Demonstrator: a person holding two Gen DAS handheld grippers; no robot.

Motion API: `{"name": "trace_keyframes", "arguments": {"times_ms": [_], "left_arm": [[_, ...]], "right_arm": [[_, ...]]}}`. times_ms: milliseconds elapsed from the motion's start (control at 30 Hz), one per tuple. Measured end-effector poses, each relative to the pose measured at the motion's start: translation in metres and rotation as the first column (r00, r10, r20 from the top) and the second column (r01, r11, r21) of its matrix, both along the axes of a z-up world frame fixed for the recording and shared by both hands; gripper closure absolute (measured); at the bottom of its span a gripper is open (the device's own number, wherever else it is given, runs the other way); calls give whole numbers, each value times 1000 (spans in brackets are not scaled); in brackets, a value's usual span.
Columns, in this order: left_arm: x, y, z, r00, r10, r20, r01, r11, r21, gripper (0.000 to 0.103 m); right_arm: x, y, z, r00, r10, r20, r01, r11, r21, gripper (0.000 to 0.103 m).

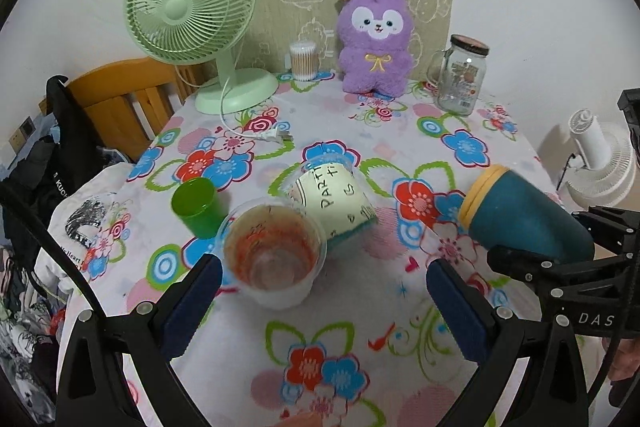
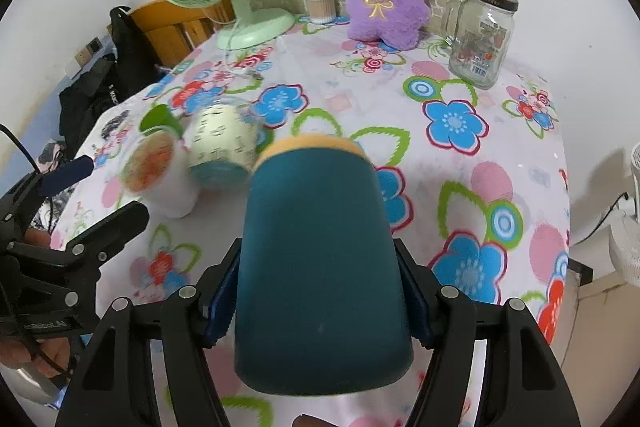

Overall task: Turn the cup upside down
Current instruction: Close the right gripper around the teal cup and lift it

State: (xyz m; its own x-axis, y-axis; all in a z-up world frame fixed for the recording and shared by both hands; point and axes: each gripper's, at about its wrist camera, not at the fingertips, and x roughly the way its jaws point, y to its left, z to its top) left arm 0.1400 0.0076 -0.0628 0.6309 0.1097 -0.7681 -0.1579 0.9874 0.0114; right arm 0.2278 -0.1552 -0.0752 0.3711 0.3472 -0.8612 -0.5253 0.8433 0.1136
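Note:
My right gripper (image 2: 320,301) is shut on a dark teal cup with a yellow rim (image 2: 320,259). It holds the cup tilted above the table, rim pointing away; the cup also shows in the left wrist view (image 1: 520,215). My left gripper (image 1: 324,287) is open and empty, just in front of a clear plastic cup with orange residue (image 1: 276,259) that stands upright. A cream paper cup marked "PARTY" (image 1: 336,199) lies on its side behind it. A small green cup (image 1: 196,207) stands to the left.
A floral cloth (image 1: 400,307) covers the table. At the back stand a green desk fan (image 1: 192,3), a cotton swab jar (image 1: 304,61), a purple plush toy (image 1: 374,43) and a glass mug jar (image 1: 460,75). A wooden chair (image 1: 120,99) is at the left.

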Motion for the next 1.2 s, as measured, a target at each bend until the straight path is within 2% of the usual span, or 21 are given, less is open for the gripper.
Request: {"name": "trace_keyframes", "arguments": {"times_ms": [167, 367, 567, 867, 1000, 1200], "left_arm": [[-28, 0, 8, 1000, -7, 13, 7, 1000, -10, 0], [-59, 1, 10, 1000, -16, 18, 17, 1000, -21, 0], [-86, -1, 4, 1000, -30, 6, 30, 999, -32, 0], [-118, -1, -21, 998, -48, -50, 45, 997, -59, 0], [-128, -1, -30, 996, -53, -67, 48, 996, -69, 0], [-140, 2, -41, 995, -48, -86, 40, 995, -86, 0]], "right_arm": [[-35, 1, 12, 1000, -2, 8, 2, 1000, 4, 33], [-71, 3, 12, 1000, 1, 4, -1, 1000, -10, 33], [-103, 3, 1, 1000, -7, -23, 7, 1000, -8, 33], [-144, -4, -23, 998, -43, -54, 43, 999, -4, 33], [-157, -7, -34, 996, -80, -43, 80, 997, -6, 33], [-170, -10, -45, 990, -139, -29, 141, 989, 41, 33]]}}
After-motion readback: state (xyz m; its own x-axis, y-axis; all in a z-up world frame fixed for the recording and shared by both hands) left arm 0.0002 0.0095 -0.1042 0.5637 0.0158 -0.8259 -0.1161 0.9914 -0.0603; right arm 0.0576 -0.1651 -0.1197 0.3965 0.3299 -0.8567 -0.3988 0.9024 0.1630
